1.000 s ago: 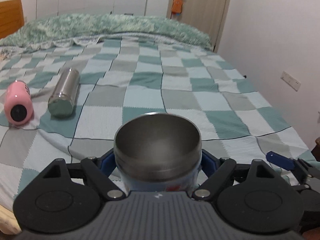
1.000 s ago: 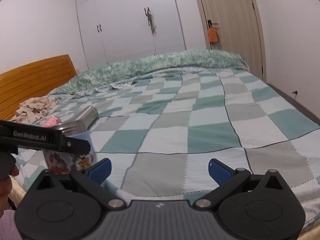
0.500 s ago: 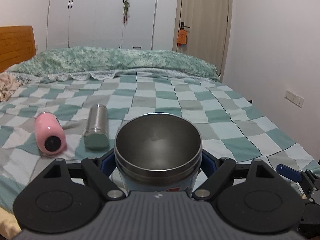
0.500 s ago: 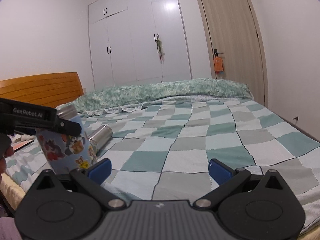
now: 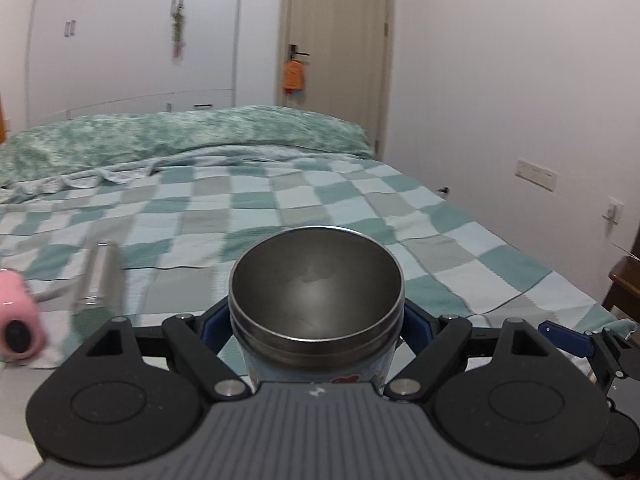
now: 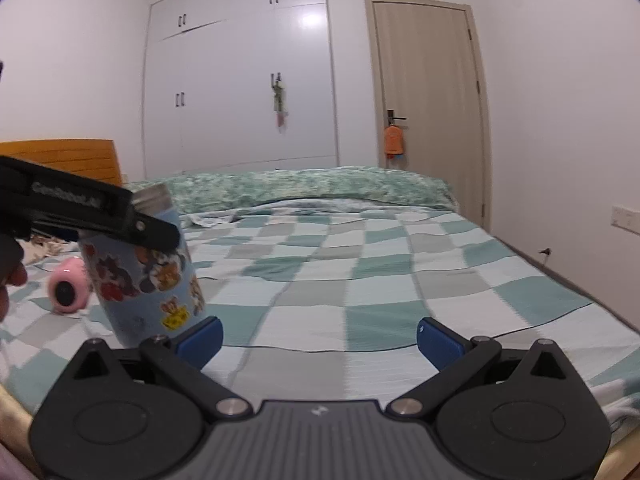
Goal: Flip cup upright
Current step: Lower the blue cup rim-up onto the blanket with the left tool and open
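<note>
Left gripper point(image 5: 316, 320) clamped on cup point(image 5: 316, 300), blue pads pressed on either side of the body just under the steel neck band. Held off the bed point(image 5: 320, 208), mouth up and tipped slightly toward the camera; empty inside. From the right wrist view: cup point(image 6: 148, 272) leaning a little, top toward the right, base above the checkered cover, near the bed's front-left corner.

Right gripper point(image 6: 318, 334) spread wide, nothing between the pads, hovering low over the bed front edge, just right of the cup.

Handling, as judgement:
- Rigid steel tumbler, no give under squeeze. Not fragile.
- Probably light while empty; wide body, so close to full pad span.
- Sticker-covered painted wall likely slick; bare steel band slicker. Better to grip on the painted body below the band, as now, with the band's lip acting as a stop against downward slip.
- Round section: free to rotate in the pads if off-centre. Centre line grip preferred.
- Soft mattress under the base: risk of tipping on release. Flat patch of cover, level base before opening.

Further out: steel bottle point(image 5: 98, 280) and pink bottle point(image 5: 18, 316) lying on their sides left of the cup, well apart from it. Door point(image 6: 428, 96) and wardrobe point(image 6: 240, 80) behind the bed.
</note>
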